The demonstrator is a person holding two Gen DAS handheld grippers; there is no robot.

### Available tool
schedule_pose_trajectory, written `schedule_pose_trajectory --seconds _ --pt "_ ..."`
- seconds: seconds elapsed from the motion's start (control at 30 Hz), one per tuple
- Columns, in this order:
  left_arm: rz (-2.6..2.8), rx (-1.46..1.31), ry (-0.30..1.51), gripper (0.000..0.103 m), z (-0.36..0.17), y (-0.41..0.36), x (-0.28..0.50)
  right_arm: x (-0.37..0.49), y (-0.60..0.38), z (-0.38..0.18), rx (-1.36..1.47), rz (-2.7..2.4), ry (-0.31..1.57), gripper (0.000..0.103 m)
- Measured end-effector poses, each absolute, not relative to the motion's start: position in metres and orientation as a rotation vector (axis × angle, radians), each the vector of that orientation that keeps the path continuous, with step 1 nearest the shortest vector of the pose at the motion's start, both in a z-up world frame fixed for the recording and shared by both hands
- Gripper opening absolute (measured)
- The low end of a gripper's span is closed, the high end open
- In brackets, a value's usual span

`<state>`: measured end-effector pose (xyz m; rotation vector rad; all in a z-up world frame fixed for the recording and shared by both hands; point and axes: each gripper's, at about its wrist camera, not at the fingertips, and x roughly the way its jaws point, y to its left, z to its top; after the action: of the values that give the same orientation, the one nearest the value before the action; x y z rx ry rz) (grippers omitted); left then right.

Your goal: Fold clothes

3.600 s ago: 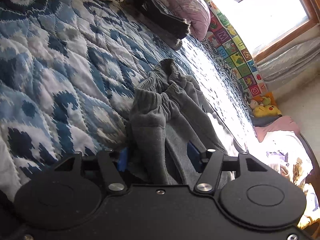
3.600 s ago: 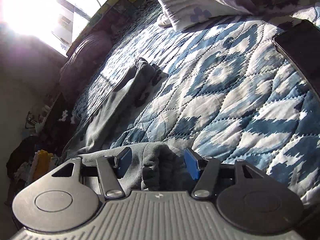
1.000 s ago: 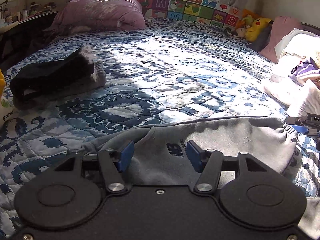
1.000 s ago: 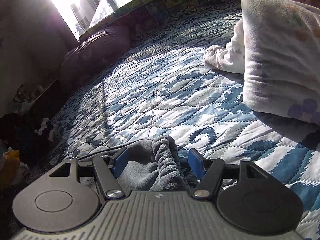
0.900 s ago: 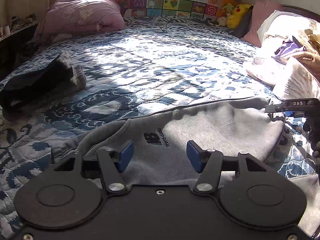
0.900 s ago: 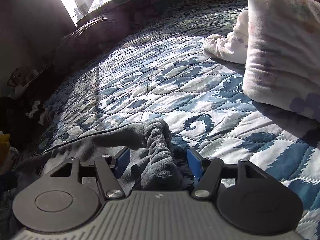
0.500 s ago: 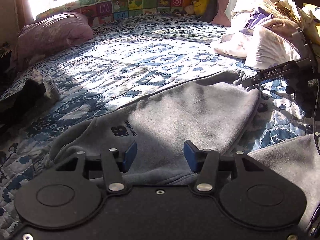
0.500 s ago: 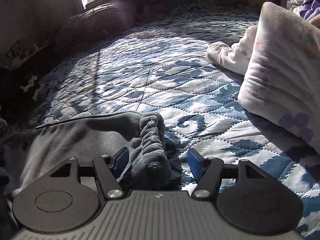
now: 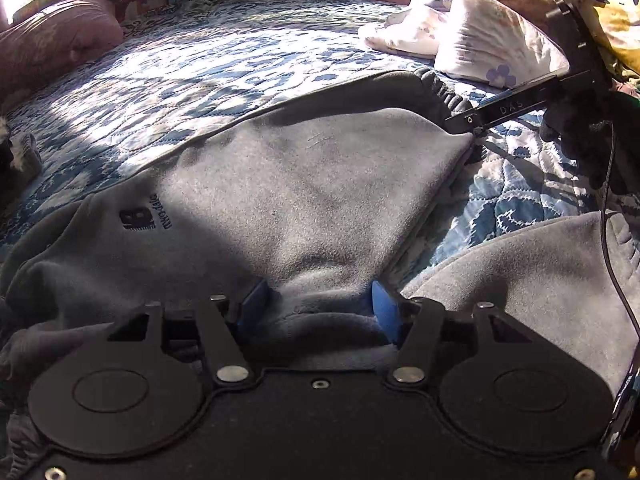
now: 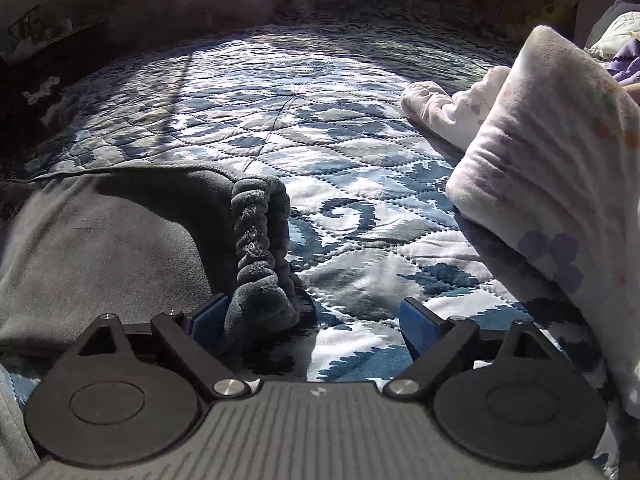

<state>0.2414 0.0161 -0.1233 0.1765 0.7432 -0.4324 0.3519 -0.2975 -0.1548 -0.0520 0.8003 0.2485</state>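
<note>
Left gripper (image 9: 320,304) pinching soft grey fleece sweatpants (image 9: 304,184); right gripper (image 10: 308,320) spread beside their ribbed waistband (image 10: 260,248).

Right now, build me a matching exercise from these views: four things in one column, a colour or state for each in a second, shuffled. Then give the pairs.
Things:
1. left gripper
2. right gripper
3. quilt
4. pillow

Colour or state:
a. blue and white
b. jaws open, gripping nothing
c. white with purple flowers
d. shut on the grey pants

Pairs: 1-d, 2-b, 3-a, 4-c
</note>
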Motion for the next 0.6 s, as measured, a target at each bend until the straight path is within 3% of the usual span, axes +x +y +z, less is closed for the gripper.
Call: schedule_pose_trajectory --seconds 0.07,0.23,0.37,0.6 --pt "-0.459 0.208 0.754 0.056 -0.121 0.014 0.24 0.349 -0.303 -0.146 0.005 0.268 0.752 0.083" --pt "-0.183 0.026 0.614 0.057 -0.095 0.09 0.255 0.37 -0.324 -0.137 0.261 0.285 0.665 0.081" --pt "-0.006 -0.2 0.575 0.057 -0.085 0.161 0.278 0.388 -0.317 -0.143 0.239 0.305 0.671 0.081" --pt "-0.016 -0.244 0.729 0.057 -0.11 0.184 0.316 0.408 -0.318 -0.16 0.291 0.365 0.685 0.066"
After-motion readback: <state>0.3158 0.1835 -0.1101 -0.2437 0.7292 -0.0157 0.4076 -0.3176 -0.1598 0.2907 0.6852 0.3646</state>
